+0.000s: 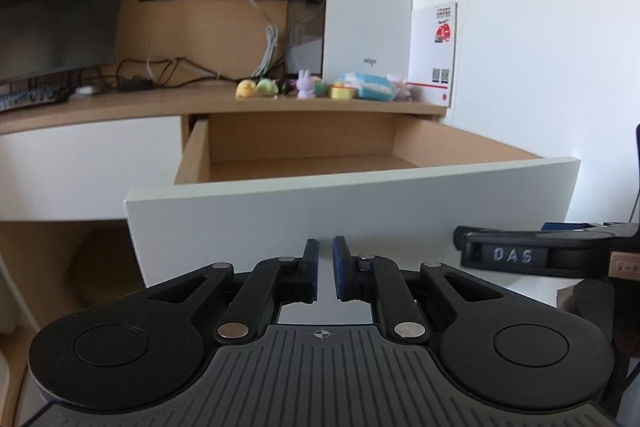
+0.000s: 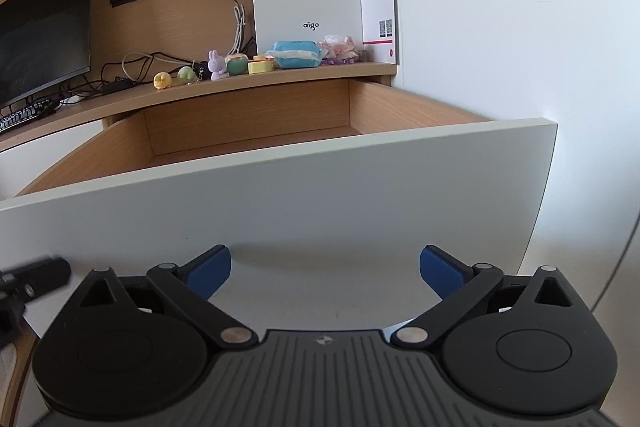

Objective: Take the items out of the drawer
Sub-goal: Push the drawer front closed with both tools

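Note:
The drawer [image 1: 340,203] is pulled out, with a white front and a wooden inside [image 2: 248,119]. No item shows in the part of the inside I can see; the front panel hides the near floor. My left gripper [image 1: 326,259] sits low before the drawer front, its blue pads nearly together with nothing between them. My right gripper [image 2: 325,267] stands wide open and bare before the same panel, further right. On the desk behind lie small things: a yellow toy [image 1: 245,89], a green toy [image 2: 186,73], a purple bunny [image 1: 305,83] and a blue pack [image 2: 298,53].
A white computer case [image 1: 360,7] stands on the desk behind the toys, with a white card [image 1: 434,51] leaning on the wall beside it. A dark monitor [image 1: 60,15], a keyboard [image 1: 28,97] and cables [image 1: 172,71] lie to the left. A white wall [image 2: 500,27] closes the right side.

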Tool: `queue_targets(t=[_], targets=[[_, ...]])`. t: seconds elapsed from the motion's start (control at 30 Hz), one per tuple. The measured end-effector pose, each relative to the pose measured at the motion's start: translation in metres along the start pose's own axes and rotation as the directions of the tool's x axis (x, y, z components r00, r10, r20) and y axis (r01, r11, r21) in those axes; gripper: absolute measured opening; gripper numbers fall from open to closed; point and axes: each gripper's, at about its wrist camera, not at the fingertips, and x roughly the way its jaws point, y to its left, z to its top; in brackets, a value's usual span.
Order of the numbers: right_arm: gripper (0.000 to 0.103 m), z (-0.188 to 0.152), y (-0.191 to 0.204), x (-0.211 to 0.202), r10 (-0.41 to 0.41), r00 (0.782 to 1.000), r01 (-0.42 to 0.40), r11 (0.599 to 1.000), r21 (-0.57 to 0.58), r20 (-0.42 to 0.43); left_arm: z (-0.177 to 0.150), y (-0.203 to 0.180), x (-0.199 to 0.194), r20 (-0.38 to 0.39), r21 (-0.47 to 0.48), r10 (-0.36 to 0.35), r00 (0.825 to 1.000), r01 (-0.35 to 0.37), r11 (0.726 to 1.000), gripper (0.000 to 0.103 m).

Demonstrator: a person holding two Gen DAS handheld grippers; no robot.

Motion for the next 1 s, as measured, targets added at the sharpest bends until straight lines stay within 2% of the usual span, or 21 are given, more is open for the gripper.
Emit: queue_targets(t=[0.4,0.63,0.83,1.0], targets=[[0.103,0.010,0.014,0.043,-0.060,0.997,0.060,0.998,-0.015,0.054,0.000,0.008,0.043,0.048,0.013,0.023,0.999,-0.023,1.000,0.012],[0.103,0.012,0.025,0.064,-0.049,0.999,0.049,0.999,-0.018,0.010,0.009,0.024,0.050,0.044,-0.008,0.041,0.998,-0.041,0.999,0.012],[0.103,0.023,0.025,0.066,-0.058,0.998,0.059,0.998,0.026,-0.007,0.020,0.031,0.052,0.081,-0.002,0.074,0.994,-0.074,0.997,0.012],[0.103,0.030,0.027,0.059,-0.094,0.996,0.094,0.996,-0.002,0.000,0.025,0.029,0.062,0.086,0.005,0.113,0.990,-0.114,0.993,0.012]])
